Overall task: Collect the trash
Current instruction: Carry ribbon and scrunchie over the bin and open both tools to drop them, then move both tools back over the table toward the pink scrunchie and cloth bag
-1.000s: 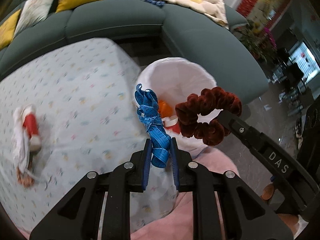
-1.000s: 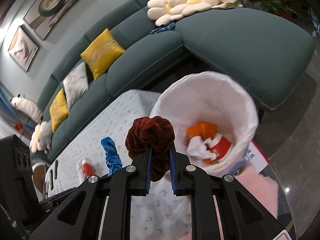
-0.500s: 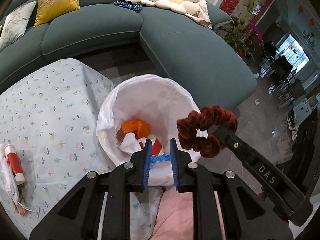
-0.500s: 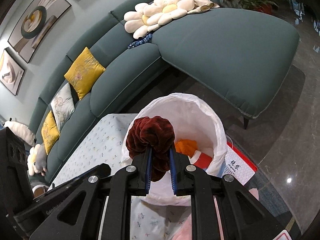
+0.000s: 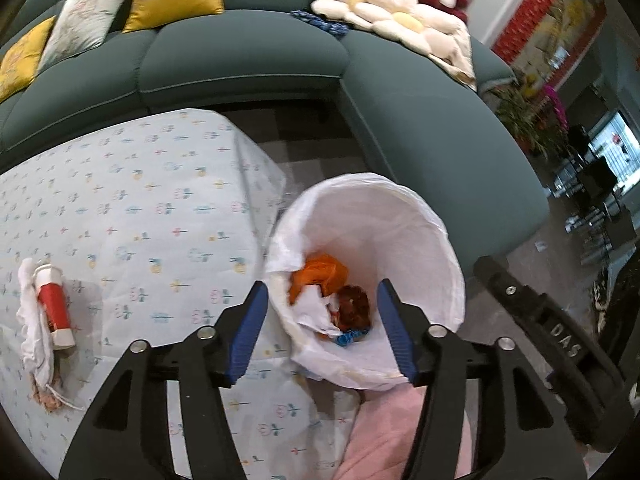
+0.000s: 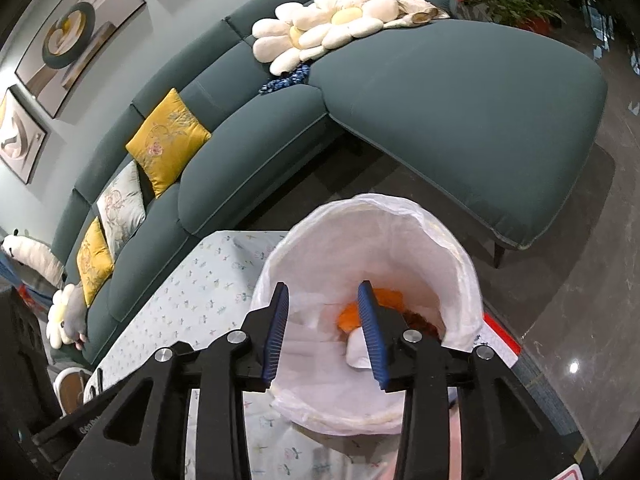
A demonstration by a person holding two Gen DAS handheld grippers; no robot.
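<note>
A white-lined trash bin (image 5: 420,216) stands beside the table; it also shows in the right wrist view (image 6: 400,240). Inside lie orange trash (image 5: 320,272), white paper (image 5: 316,308), the dark red scrunchie (image 5: 354,306) and the blue ribbon (image 5: 350,336). My left gripper (image 5: 320,300) is open and empty above the bin. My right gripper (image 6: 324,304) is open and empty over the bin mouth; its arm (image 5: 560,340) shows at the right of the left wrist view. A red-and-white tube on white cloth (image 5: 54,312) lies on the table at the left.
The table wears a light patterned cloth (image 5: 140,208). A teal sectional sofa (image 5: 248,60) curves behind the bin, with yellow cushions (image 6: 166,140) and a flower-shaped pillow (image 6: 320,28). Dark glossy floor (image 6: 580,280) lies to the right.
Both grippers opened. The blue ribbon left the left gripper and the red scrunchie left the right one; both now lie in the bin.
</note>
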